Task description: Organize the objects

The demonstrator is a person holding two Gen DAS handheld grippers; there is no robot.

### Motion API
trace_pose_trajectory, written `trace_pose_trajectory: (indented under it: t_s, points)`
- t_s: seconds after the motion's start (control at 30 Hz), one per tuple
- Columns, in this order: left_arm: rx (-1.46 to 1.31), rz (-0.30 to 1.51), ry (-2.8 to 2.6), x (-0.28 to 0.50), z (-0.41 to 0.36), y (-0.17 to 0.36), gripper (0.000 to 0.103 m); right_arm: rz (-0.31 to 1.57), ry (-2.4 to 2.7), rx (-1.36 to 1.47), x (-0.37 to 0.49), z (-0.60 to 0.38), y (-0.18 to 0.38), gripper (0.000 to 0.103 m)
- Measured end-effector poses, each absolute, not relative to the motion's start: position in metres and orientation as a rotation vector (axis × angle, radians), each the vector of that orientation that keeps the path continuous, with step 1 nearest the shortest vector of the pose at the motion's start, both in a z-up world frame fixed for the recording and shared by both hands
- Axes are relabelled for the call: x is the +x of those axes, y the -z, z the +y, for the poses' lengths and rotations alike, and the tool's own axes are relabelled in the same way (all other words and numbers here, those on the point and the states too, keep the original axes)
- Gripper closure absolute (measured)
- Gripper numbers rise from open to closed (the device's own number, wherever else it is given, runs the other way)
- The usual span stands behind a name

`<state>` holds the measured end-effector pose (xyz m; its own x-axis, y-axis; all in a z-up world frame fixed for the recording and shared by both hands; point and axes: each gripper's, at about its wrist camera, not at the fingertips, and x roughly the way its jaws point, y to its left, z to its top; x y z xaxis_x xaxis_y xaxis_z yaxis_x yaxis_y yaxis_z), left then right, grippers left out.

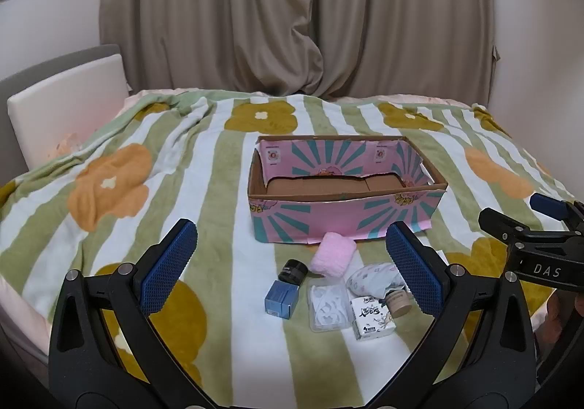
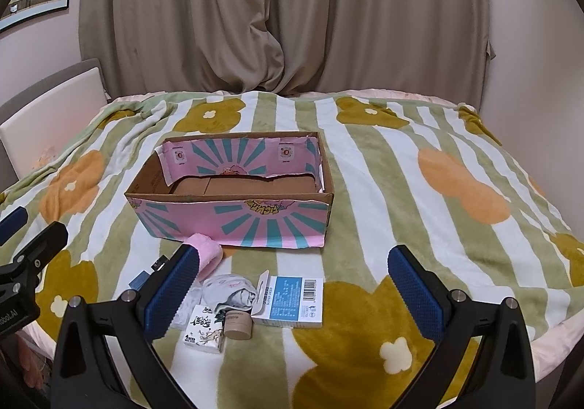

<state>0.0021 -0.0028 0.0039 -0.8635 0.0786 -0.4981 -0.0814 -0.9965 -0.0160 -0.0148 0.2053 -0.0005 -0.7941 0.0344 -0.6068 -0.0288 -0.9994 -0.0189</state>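
Note:
An open pink and teal cardboard box (image 1: 343,219) (image 2: 233,223) stands empty on the bed. In front of it lie small items: a pink rolled cloth (image 1: 333,255) (image 2: 210,252), a black jar (image 1: 293,269), a blue box (image 1: 281,303), a clear plastic case (image 1: 327,307), a tissue pack (image 1: 372,317) (image 2: 205,332), a tan round tin (image 1: 398,303) (image 2: 239,325), a bundled cloth (image 1: 372,279) (image 2: 230,292) and a blue-white carton (image 2: 290,301). My left gripper (image 1: 292,259) and right gripper (image 2: 292,285) are open and empty, hovering above the items.
A green striped flower blanket (image 1: 182,172) (image 2: 419,190) covers the bed. Beige curtains (image 1: 292,7) hang behind. A white headboard (image 1: 65,106) is at the left. The right gripper's body shows at the left wrist view's right edge (image 1: 540,248).

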Motion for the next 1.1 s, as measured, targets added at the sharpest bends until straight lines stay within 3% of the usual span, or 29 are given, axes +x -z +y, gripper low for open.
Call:
trace_pose_trajectory:
  t_s: [1.1]
  points:
    - [-0.799, 0.001, -2.945, 0.0032, -0.0050, -0.0002, 0.001, -0.007, -2.945, -1.020, -0.0180, 0.2029, 0.0038, 0.000]
